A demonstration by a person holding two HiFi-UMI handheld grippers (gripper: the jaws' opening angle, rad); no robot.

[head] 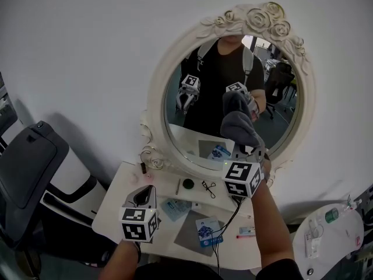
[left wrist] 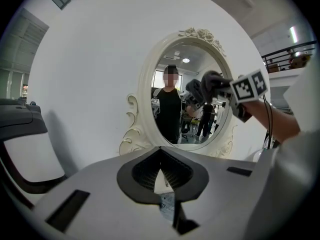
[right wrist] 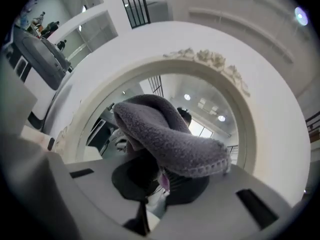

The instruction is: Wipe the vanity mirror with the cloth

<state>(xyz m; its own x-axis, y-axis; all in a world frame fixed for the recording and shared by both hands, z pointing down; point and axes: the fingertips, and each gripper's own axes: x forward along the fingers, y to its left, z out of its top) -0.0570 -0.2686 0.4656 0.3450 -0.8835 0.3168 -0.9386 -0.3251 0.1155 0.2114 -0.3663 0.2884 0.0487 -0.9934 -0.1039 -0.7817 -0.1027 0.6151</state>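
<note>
Vanity mirror [head: 204, 107] upper centre of frame, oval, ornate cream surround, against white wall [head: 81, 45]. My right gripper [head: 249, 150] clamps grey cloth [head: 240, 124], cloth against lower right of glass. My left gripper [head: 141, 198] closed, empty, lower left over white table [head: 113, 200]. Cards, grey mat [head: 189, 232] on table. Dark chair [head: 29, 162] far left.

White table [head: 111, 206]: mirror [head: 153, 107], grey mat [head: 187, 233], card [head: 175, 207]
</note>
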